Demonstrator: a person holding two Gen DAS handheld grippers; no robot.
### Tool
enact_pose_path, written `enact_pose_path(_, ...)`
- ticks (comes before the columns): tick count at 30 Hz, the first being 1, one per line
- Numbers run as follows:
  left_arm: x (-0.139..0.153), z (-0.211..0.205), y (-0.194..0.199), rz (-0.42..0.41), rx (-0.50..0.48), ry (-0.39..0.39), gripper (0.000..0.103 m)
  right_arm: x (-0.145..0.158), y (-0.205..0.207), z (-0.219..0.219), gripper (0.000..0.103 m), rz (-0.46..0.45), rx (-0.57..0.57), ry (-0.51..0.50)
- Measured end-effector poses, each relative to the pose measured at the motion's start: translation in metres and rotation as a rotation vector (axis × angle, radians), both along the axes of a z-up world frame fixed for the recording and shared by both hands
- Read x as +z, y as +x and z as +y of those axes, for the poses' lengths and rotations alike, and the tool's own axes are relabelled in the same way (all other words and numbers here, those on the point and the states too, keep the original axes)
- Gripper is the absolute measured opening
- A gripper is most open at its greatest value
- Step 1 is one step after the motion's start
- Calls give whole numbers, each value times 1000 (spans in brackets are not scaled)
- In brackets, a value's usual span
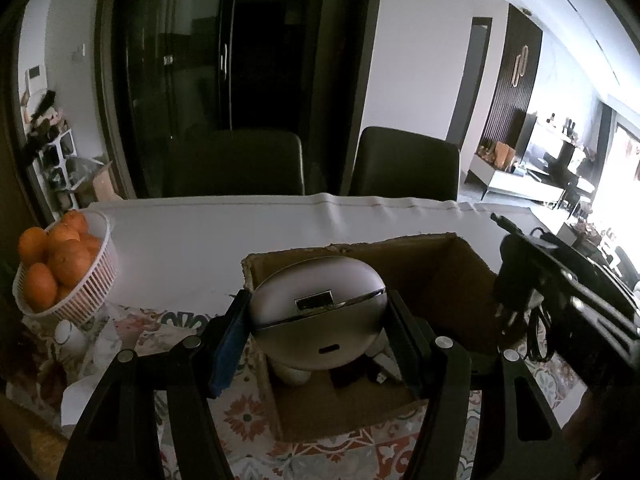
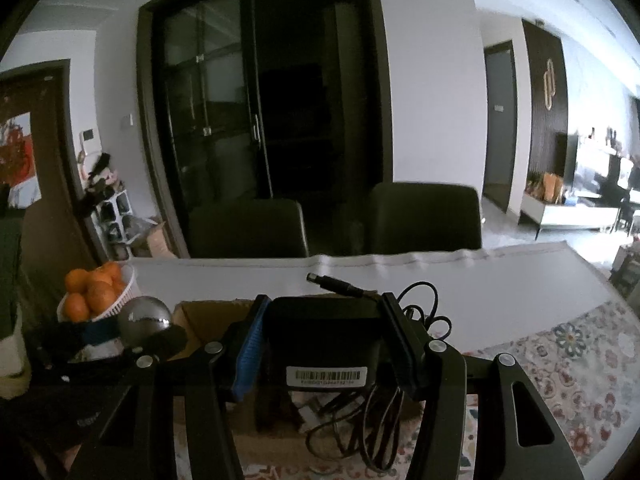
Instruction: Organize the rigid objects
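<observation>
My left gripper (image 1: 318,312) is shut on a silver egg-shaped device (image 1: 318,312) and holds it over the open cardboard box (image 1: 436,276). Small white and dark items lie in the box under it. My right gripper (image 2: 322,344) is shut on a black power adapter (image 2: 322,344) with a barcode label; its cord (image 2: 368,416) dangles below and its plug (image 2: 334,285) points up. The adapter and right gripper show at the box's right edge in the left wrist view (image 1: 520,280). The silver device shows at the left in the right wrist view (image 2: 144,318).
A white basket of oranges (image 1: 60,264) stands at the table's left. The table has a white cloth (image 1: 240,232) at the back and a patterned cloth (image 2: 572,368) in front. Two dark chairs (image 1: 404,164) stand behind it. White crumpled items (image 1: 92,344) lie below the basket.
</observation>
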State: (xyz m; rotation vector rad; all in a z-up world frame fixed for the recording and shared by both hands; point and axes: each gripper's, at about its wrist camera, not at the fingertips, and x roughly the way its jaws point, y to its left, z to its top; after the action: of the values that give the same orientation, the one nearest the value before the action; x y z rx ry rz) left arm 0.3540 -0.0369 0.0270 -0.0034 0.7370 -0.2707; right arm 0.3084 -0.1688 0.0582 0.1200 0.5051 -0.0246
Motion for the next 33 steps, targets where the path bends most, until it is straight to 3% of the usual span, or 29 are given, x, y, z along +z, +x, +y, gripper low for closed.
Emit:
enact_pose_path(13, -27, -9, 17, 77, -2, 29, 64, -25, 37, -5, 56, 118, 56, 44)
enact_pose_path(16, -32, -10, 20, 107, -5, 25, 64, -28, 35, -4, 61, 126, 52, 36)
enact_pose_path(19, -28, -12, 17, 97, -3, 26, 64, -25, 32, -4, 67, 117, 39, 24)
enact_pose_path(33, 2, 1, -32, 25, 56, 40, 77, -5, -11, -4, 70, 75, -3, 1)
